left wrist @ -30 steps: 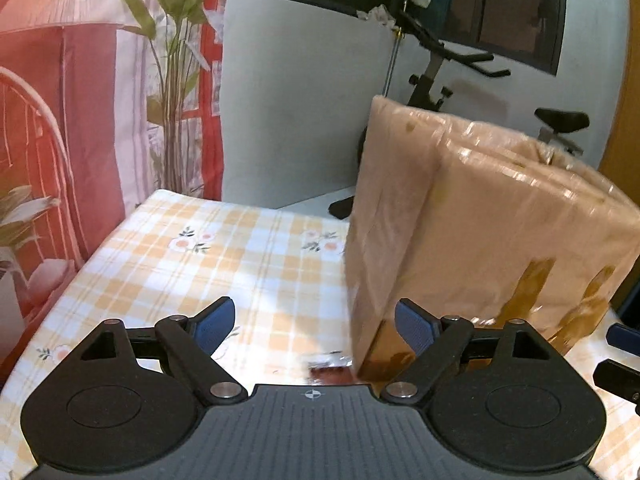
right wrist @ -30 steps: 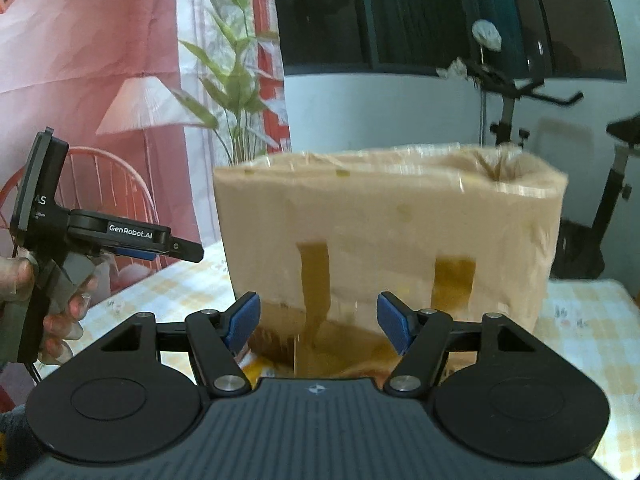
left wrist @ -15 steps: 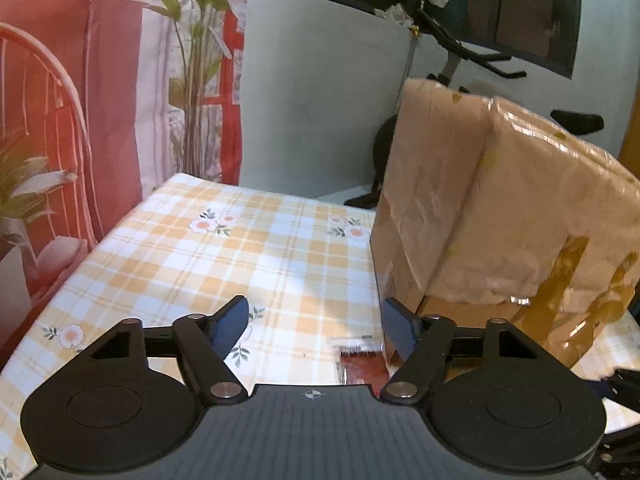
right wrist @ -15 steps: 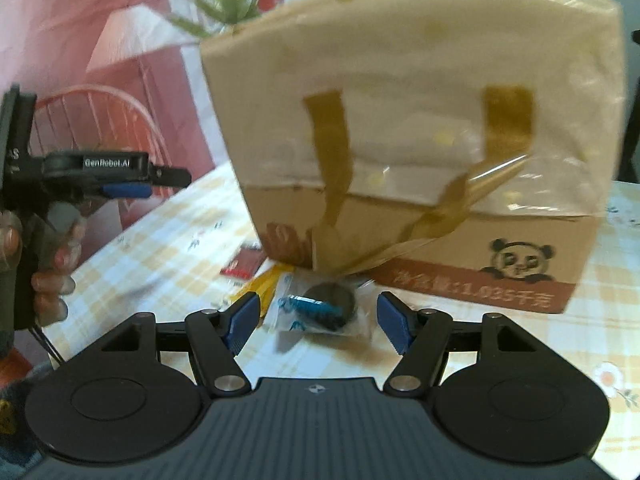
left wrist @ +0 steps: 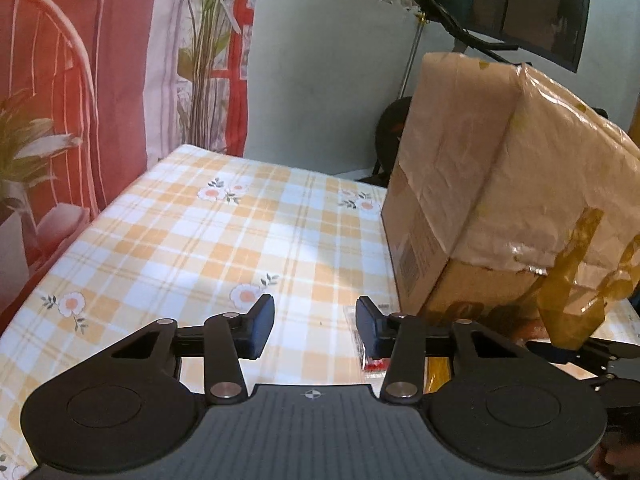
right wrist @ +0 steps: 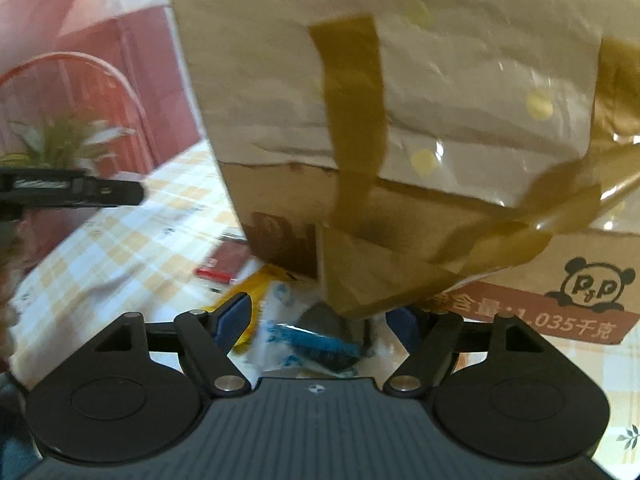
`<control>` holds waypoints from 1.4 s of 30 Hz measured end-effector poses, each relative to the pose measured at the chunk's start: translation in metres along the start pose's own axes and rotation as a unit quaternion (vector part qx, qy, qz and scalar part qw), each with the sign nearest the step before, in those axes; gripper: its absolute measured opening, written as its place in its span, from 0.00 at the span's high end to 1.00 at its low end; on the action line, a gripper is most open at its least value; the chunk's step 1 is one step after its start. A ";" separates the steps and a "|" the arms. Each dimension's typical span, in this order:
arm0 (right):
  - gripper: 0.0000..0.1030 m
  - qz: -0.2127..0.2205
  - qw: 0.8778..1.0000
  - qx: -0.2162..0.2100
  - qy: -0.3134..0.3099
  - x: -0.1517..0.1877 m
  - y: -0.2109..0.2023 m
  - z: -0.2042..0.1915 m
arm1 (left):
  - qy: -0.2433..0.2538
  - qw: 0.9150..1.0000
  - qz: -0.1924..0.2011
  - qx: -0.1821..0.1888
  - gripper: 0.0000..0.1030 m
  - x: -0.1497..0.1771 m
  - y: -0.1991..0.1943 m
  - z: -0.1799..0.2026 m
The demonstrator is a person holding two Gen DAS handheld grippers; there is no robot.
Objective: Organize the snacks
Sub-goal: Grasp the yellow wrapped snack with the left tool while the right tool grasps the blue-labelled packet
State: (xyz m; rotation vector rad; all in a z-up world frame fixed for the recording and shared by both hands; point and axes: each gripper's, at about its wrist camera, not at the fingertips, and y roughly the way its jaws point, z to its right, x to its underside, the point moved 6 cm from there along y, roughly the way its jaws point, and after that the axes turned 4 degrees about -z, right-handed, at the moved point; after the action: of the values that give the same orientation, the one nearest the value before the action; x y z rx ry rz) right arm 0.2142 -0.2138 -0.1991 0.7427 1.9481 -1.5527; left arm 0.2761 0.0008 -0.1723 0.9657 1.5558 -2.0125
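On the far left, in the left wrist view, an orange-red chair (left wrist: pixel 48 80) and a tall plant (left wrist: pixel 204 52) stand behind the table, which is covered by a checked cloth with small flowers (left wrist: pixel 224 248). The left gripper (left wrist: pixel 315 326) is low over this cloth; its blue-padded fingers (left wrist: pixel 260 326) have just been closing, but they are apart and only bare cloth is between them. Just to the right of its right finger lies a red snack packet (left wrist: pixel 376 364), partly hidden. Further right stands the big cardboard box (left wrist: pixel 500 184), wrapped in clear film and brown tape — it is on the table, with the snacks lying at its near lower corner. In the right wrist view, which is rather blurred, the same red packet (right wrist: pixel 226 264) lies left of a yellow packet (right wrist: pixel 260 292). The right gripper (right wrist: pixel 320 320) has just been opening its jaws, and a clear packet with blue print (right wrist: pixel 308 344) lies between the fingers, which do not press it — the right finger is partly behind a loose tape flap (right wrist: pixel 372 280).
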 end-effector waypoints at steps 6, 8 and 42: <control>0.36 0.000 1.000 0.002 -0.004 0.011 0.001 0.000 | 0.023 0.999 -0.018 0.015 0.64 0.013 0.003 0.013; 0.39 0.004 1.000 0.000 -0.007 0.014 -0.004 0.001 | 0.029 0.999 -0.023 0.026 0.64 0.016 0.003 0.022; 0.41 0.058 0.998 0.004 0.007 0.035 -0.034 0.017 | 0.111 0.990 -0.070 0.047 0.65 0.052 0.044 0.104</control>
State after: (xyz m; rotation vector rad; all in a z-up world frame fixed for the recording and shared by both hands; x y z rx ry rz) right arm 0.1666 -0.2334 -0.2042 0.8555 1.8751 -1.4899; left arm 0.2440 -0.1071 -0.2258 1.1818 1.6977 -2.1532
